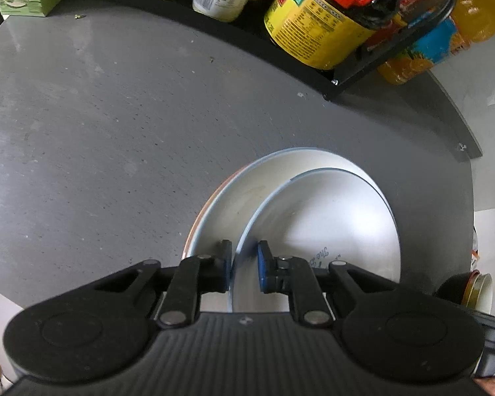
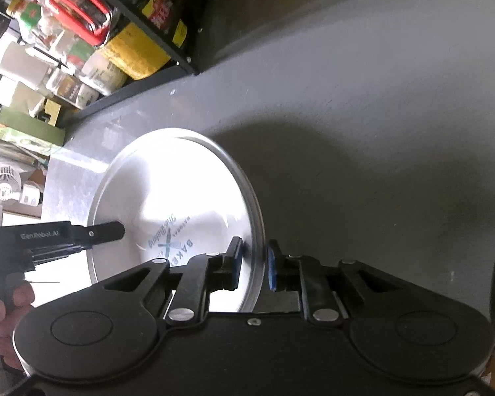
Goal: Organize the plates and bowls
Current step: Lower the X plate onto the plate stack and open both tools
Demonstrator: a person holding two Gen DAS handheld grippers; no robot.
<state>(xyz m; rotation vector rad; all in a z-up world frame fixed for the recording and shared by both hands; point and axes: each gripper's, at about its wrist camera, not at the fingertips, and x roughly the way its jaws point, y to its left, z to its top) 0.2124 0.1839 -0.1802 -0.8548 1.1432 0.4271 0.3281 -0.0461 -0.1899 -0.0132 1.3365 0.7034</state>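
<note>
Plates sat stacked on the grey table [image 1: 115, 132]: an upper plate [image 1: 330, 224] rested tilted inside a lower plate [image 1: 234, 191]. The left gripper [image 1: 244, 264] and the right gripper [image 2: 252, 262] each straddled the upper plate's rim with a visible gap, neither clamped. Both should close evenly before lifting, keeping the plate level.

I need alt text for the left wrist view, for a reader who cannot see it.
The left gripper has its fingers either side of the rim of a white plate that lies on a larger plate on a grey table. A black rack of jars and bottles stands behind.
</note>
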